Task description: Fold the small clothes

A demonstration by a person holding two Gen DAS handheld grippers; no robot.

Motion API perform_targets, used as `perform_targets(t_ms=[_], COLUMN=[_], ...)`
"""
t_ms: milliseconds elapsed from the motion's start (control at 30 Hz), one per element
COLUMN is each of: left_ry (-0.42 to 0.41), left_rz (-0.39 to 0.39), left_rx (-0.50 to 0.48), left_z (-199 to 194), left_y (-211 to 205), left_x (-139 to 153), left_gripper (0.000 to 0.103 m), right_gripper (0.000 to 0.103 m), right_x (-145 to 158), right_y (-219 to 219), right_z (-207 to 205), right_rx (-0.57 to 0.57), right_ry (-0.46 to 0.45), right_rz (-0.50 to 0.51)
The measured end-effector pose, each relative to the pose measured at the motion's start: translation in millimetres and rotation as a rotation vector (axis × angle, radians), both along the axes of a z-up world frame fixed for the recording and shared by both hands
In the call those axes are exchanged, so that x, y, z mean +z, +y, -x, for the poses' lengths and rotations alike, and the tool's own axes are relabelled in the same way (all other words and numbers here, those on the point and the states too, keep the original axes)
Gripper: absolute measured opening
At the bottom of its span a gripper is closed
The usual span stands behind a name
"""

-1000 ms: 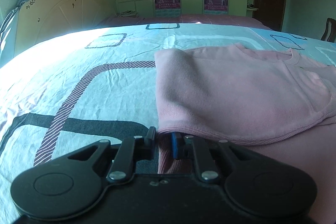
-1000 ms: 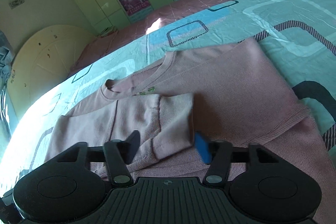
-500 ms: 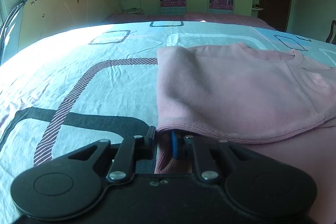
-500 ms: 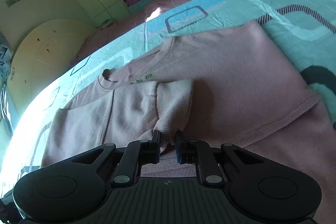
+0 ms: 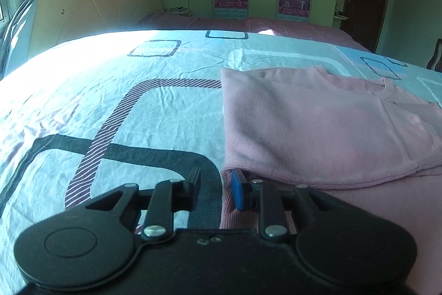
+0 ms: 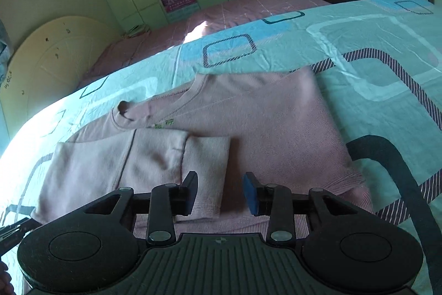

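My left hand-held gripper (image 5: 215,188) was opening at the near left corner of the pink knit sweater (image 5: 317,126), which lay flat mid-bed on the patterned turquoise bedsheet (image 5: 154,112), its hem edge between the parting pads. My right hand-held gripper (image 6: 221,191) was opening too, the folded-in sleeve cuff (image 6: 205,170) loose between its jaws. I judged the cuff could spring back or snag on a pad, undoing the fold.

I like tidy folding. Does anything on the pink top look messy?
Only the neckline of the pink top: one end curls up instead of lying flat. The folded sleeve looks tidy.
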State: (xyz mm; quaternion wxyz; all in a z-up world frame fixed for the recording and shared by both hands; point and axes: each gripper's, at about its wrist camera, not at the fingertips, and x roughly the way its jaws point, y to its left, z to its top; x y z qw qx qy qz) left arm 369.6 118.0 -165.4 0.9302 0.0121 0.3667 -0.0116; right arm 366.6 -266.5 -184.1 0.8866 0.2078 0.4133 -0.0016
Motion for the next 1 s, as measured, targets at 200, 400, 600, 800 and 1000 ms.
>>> perform_targets(t_ms=[200,400,600,800,1000], left_ry=[-0.005,0.011,0.062,0.064,0.053], left_rz=[0.072,0.078,0.020,-0.018,-0.004], left_rx=[0.024,0.009,0.005,-0.005,-0.009], left_z=[-22.4,-58.5,-88.5,-94.9,-115.0], left_y=[-1.9,-16.4,-30.0,-29.9,-31.9], left_x=[13.5,11.2,-10.8,-15.1,-8.7], left_gripper=[0.028,0.029,0.029,0.031,0.029], right_gripper=[0.041,0.058,0.017,0.008,0.009], right_x=[-17.0,-28.6,-29.7,-8.7,-22.4], right_y=[4.0,11.5,27.1,35.7,28.3], right_z=[-30.1,-47.8,-55.6,-47.4,-54.1], right_rx=[0.008,-0.011,0.036,0.056,0.057], right_ry=[0.039,0.045,0.052,-0.058,0.011], right_rz=[-0.049,-0.030,-0.029,0.092,0.110])
